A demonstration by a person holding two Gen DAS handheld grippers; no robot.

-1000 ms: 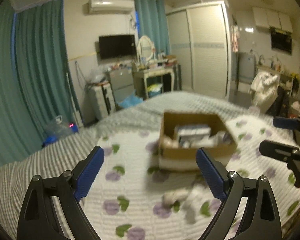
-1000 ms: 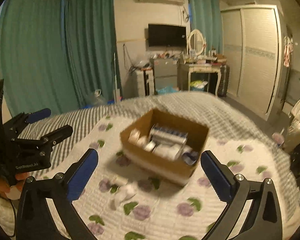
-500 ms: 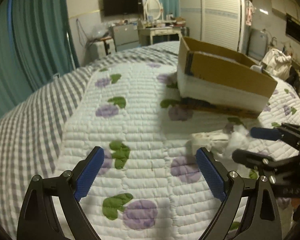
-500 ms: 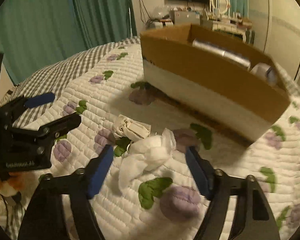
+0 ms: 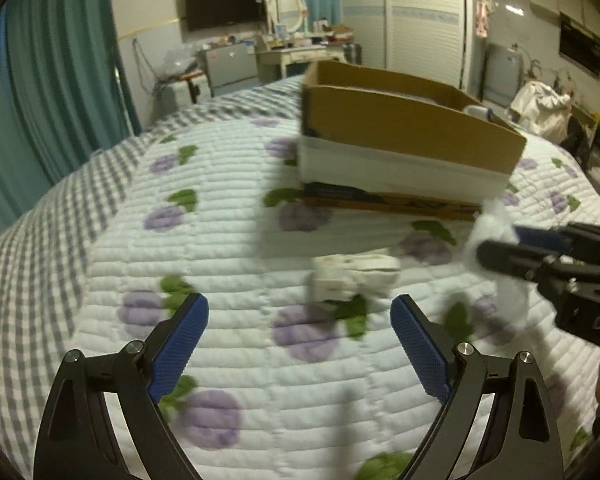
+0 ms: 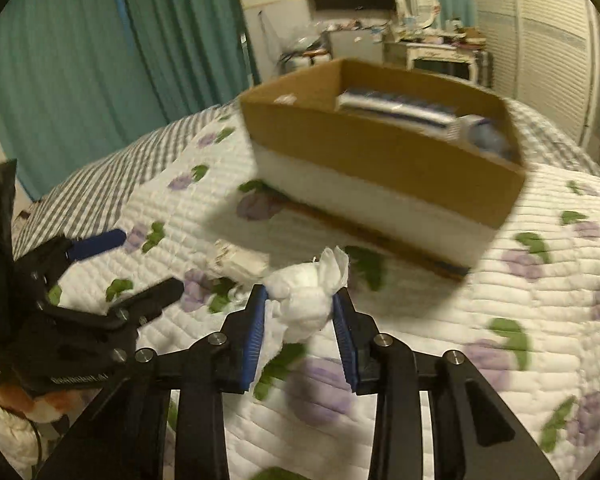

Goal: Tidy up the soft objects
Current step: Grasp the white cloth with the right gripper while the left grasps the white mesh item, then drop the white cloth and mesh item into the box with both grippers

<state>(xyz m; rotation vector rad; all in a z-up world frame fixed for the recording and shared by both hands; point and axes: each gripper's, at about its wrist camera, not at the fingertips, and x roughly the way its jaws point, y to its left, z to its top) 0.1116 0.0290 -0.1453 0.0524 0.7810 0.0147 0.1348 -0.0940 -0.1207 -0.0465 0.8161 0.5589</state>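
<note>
My right gripper [image 6: 300, 308] is shut on a crumpled white soft cloth [image 6: 306, 300] and holds it just above the quilt; it also shows in the left wrist view [image 5: 496, 240]. A folded cream cloth bundle [image 5: 354, 276] lies on the quilt just ahead of my open, empty left gripper [image 5: 298, 320]; it also shows in the right wrist view [image 6: 238, 260]. A cardboard box [image 6: 380, 152] with a white band stands behind, holding several items.
The bed carries a white quilt with purple flowers [image 5: 220, 240] over a grey checked cover [image 5: 28, 248]. Green curtains [image 6: 80, 60] hang at the left. A dresser, a TV and wardrobes stand far behind the bed.
Both grippers dropped toward the quilt. My right gripper closed on the crumpled white cloth and lifted it slightly. My left gripper moved nearer the folded bundle, still open.
</note>
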